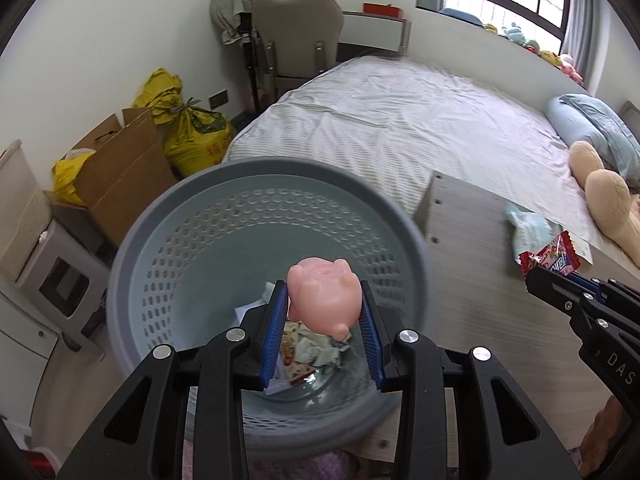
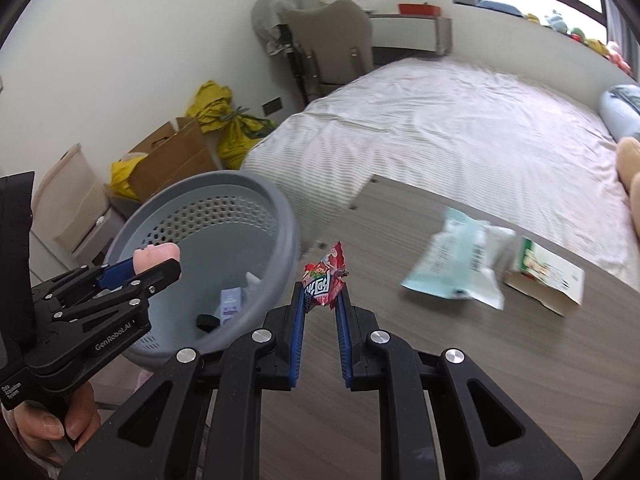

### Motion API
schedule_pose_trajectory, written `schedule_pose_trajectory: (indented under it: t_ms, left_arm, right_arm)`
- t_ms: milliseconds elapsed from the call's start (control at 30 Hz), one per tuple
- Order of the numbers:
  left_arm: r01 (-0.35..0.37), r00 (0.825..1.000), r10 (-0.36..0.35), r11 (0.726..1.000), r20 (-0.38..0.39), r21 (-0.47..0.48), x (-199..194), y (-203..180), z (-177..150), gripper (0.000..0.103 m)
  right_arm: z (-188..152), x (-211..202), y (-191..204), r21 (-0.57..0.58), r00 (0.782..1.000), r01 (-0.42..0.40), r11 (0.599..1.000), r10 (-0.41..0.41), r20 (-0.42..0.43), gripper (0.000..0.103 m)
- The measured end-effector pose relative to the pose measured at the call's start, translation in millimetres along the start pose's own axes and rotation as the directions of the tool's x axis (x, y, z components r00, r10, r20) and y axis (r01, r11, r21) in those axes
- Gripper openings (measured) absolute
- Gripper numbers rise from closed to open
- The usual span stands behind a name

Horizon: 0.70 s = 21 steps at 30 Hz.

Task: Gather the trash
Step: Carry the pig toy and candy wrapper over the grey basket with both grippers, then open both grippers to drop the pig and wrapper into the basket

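Note:
My left gripper [image 1: 325,300] is shut on a pink pig toy [image 1: 322,292] and holds it above the grey perforated basket [image 1: 176,240]. The basket holds several wrappers and papers [image 1: 308,350]. From the right wrist view the left gripper [image 2: 158,266], the pink toy [image 2: 156,258] and the basket [image 2: 276,216] are at the left. My right gripper [image 2: 322,292] is shut on a red snack wrapper [image 2: 326,280] above the wooden table [image 2: 480,360], beside the basket rim. It also shows in the left wrist view [image 1: 532,276] with the wrapper [image 1: 554,258].
A pale blue-white packet [image 2: 460,272] and a green-white carton [image 2: 548,276] lie on the table. A bed [image 1: 400,120] lies behind it, with plush toys [image 1: 600,192]. Cardboard box [image 1: 120,168], yellow sacks [image 1: 196,136] and a chair [image 1: 296,36] stand by the wall.

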<state>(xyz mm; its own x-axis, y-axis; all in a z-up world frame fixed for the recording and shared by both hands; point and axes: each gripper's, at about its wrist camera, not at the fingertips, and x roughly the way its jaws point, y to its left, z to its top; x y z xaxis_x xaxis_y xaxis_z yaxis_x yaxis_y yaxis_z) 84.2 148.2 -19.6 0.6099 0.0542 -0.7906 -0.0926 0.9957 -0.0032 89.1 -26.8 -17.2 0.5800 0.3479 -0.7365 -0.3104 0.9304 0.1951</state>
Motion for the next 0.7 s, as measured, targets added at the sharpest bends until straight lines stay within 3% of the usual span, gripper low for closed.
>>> schedule_pose_trajectory:
  t_ms: [333,700]
  left_arm:
    - [-0.044,0.999,0.043,0.998,-0.024,-0.051,16.8,49.1,8.2,0.034]
    - [-0.044,0.999,0.042,0.996,-0.031,-0.083,21.8,65.0,5.1,0.035]
  right_arm:
    - [23.8,39.9,53.3,-0.085,0.995,-0.087,0.993,0.083,-0.048,0.016]
    - [24.0,56.2,75.5,-0.127,0.991,-0.119,0.985,0.109,-0.083,0.019]
